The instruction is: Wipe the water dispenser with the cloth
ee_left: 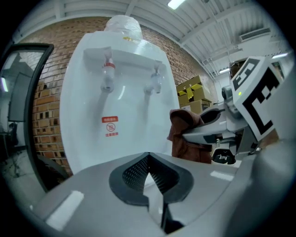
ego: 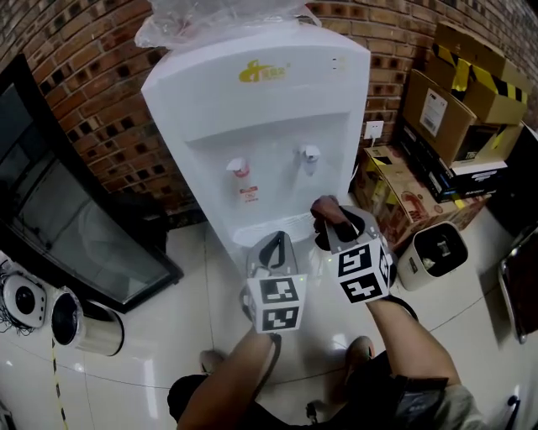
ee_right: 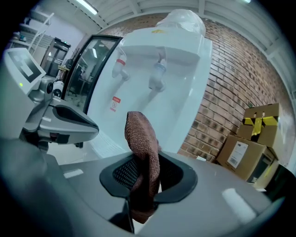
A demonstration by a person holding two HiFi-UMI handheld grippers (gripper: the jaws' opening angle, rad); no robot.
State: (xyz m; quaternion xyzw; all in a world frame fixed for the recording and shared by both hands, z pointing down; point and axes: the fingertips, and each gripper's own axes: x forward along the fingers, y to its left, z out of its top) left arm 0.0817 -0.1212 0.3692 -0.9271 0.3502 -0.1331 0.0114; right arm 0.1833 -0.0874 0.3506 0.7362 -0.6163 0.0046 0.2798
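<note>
Brown cloth point(ee_right: 138, 134) pinched in the right tool point(ee_right: 144, 169) — left tool point(ee_left: 149, 157), tips together and empty, clear only in its own view

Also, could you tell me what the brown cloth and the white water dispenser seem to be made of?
The brown cloth looks like terry or microfibre: nubbly weave, limp folds. The white water dispenser looks like glossy moulded plastic: soft highlights, rounded edges.

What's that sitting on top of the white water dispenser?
A crumpled clear plastic sheet covers the top of the water dispenser. Whatever lies beneath it, whether a bottle or an open inlet, is hidden by the plastic.
</note>
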